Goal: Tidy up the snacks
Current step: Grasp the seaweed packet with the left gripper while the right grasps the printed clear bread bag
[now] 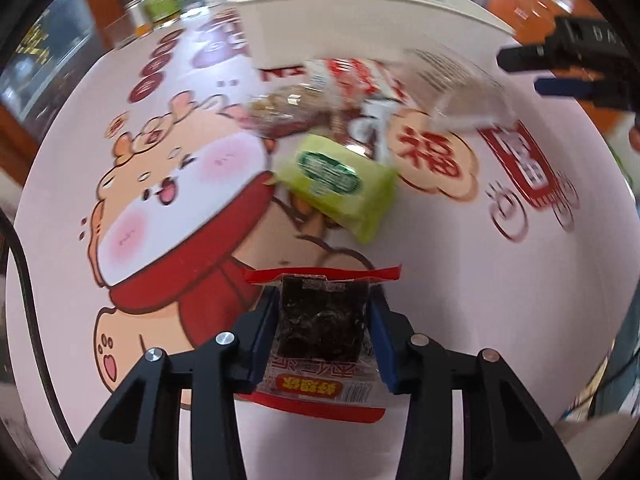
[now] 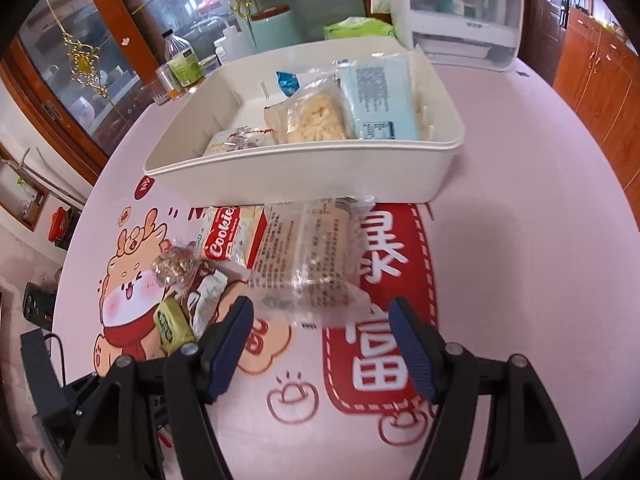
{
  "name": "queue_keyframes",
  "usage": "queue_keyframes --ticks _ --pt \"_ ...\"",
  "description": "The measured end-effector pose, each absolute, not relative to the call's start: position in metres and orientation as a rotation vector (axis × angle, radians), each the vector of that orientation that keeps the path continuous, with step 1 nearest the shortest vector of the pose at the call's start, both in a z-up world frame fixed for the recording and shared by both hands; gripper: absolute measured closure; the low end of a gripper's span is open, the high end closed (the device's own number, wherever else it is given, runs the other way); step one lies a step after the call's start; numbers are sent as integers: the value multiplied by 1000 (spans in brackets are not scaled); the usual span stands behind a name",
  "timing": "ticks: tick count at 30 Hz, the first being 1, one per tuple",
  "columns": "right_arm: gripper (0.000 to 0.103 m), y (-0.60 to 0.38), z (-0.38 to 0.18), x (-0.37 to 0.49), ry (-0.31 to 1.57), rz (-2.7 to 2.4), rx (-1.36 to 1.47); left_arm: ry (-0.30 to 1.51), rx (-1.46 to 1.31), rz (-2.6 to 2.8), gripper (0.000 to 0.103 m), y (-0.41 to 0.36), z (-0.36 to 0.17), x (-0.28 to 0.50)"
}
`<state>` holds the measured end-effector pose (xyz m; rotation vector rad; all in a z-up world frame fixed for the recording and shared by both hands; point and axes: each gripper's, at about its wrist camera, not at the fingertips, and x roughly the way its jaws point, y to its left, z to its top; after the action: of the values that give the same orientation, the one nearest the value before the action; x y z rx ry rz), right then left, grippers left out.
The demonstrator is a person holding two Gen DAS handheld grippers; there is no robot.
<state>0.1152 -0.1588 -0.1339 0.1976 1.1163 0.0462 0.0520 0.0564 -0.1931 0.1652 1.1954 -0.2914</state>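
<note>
My left gripper [image 1: 324,304] points down at the table, and its blue pads [image 1: 264,340] press the sides of a dark snack packet with red edges [image 1: 320,360] that lies flat on the cloth. In the right wrist view my right gripper [image 2: 322,312] stands open over a clear packet with printed text [image 2: 312,256], whose near edge lies between the fingertips without touching them. The right gripper [image 1: 560,72] also shows at the top right of the left wrist view. A white bin [image 2: 304,160] behind the pile holds several packets, among them a light blue one [image 2: 380,96].
Loose snacks lie in a pile: a green packet [image 1: 340,176], a red Cookies packet [image 2: 232,236], a gold-wrapped sweet [image 2: 176,268]. Bottles [image 2: 182,60] and a white appliance [image 2: 464,12] stand behind the bin. A black cable [image 1: 24,280] runs along the table's left edge.
</note>
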Motion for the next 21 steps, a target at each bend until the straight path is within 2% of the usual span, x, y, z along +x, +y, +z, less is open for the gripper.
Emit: queue_keyframes --ticks 8,13,21 --pt "32 -136 -158 161 1163 47 148 1200 89 -200 62 73 -195 72" --pt "26 -123 -178 176 1196 8 66 1203 69 -175 62 79 -197 82" --pt "23 -128 -195 179 1233 16 58 1213 23 -151 63 80 -196 91"
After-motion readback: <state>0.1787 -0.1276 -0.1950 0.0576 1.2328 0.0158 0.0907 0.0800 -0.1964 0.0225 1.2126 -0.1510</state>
